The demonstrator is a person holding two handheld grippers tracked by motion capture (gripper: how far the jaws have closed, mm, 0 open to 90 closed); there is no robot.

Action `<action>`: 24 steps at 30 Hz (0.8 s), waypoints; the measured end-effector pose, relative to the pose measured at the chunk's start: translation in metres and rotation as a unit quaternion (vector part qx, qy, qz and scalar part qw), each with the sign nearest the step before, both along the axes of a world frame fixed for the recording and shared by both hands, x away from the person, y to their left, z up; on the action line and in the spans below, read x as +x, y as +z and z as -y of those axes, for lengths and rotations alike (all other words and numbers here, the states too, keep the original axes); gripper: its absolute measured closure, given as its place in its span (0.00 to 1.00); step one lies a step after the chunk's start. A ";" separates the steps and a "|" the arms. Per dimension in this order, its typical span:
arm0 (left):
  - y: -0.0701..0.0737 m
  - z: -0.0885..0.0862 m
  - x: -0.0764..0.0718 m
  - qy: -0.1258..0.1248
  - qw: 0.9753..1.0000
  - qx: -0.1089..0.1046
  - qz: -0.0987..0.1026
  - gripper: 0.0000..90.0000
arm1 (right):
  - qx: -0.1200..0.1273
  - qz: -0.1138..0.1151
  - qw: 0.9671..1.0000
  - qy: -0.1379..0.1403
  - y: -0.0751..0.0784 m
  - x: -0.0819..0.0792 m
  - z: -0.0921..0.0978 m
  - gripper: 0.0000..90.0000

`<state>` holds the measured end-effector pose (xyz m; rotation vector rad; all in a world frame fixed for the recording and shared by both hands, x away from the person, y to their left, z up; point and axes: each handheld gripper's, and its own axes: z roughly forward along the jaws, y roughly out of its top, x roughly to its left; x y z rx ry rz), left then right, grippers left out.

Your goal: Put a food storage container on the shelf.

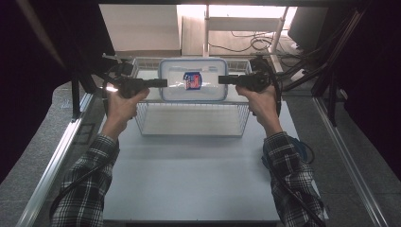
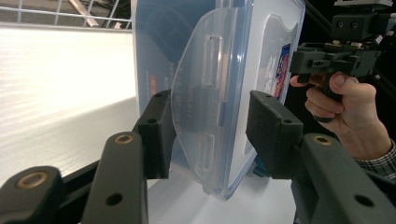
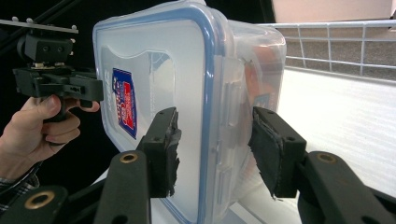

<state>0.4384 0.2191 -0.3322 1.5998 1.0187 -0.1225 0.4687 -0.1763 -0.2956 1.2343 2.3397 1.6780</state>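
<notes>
Clear plastic with a blue-rimmed lid: that is the box (image 1: 193,79) we see from above, over the far part of a wire basket (image 1: 191,124) on the white table (image 1: 189,179). A red and blue label (image 1: 192,81) sits on its lid. The left gripper (image 1: 161,83) meets the box's left end and the right gripper (image 1: 223,79) its right end. In the left gripper view the jaws straddle a side latch (image 2: 205,107), parted, with gaps on both sides. In the right gripper view the jaws also stand apart around the box's edge; we cannot tell if they press it.
</notes>
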 end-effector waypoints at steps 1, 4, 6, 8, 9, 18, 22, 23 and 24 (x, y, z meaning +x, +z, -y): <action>0.000 0.000 0.000 0.000 1.000 0.001 0.000 0.58 | -0.001 -0.002 1.000 0.001 0.000 0.001 0.000 0.58; 0.001 -0.001 0.001 0.003 1.000 0.004 0.000 0.58 | 0.002 -0.007 1.000 0.001 -0.001 0.002 -0.001 0.57; 0.002 0.000 0.001 0.008 1.000 0.013 0.003 0.57 | 0.003 -0.008 1.000 -0.002 -0.001 0.004 -0.003 0.56; 0.002 0.001 0.002 0.010 1.000 0.016 0.006 0.56 | 0.002 -0.007 1.000 -0.007 -0.001 0.005 -0.005 0.56; 0.002 0.000 0.002 0.011 1.000 0.015 0.007 0.56 | 0.002 -0.007 1.000 -0.008 -0.001 0.005 -0.005 0.56; 0.003 -0.001 0.009 0.018 1.000 0.022 0.007 0.54 | -0.017 -0.001 1.000 -0.008 0.001 0.008 -0.010 0.54; 0.003 0.000 0.010 0.019 0.999 0.027 0.010 0.52 | -0.037 0.009 0.999 -0.014 0.001 0.007 -0.013 0.52; 0.003 0.000 0.011 0.020 0.999 0.030 0.010 0.51 | -0.045 0.011 0.999 -0.014 0.000 0.007 -0.014 0.53; 0.003 0.000 0.011 0.020 0.999 0.030 0.010 0.50 | -0.053 0.013 0.998 -0.015 -0.001 0.007 -0.015 0.54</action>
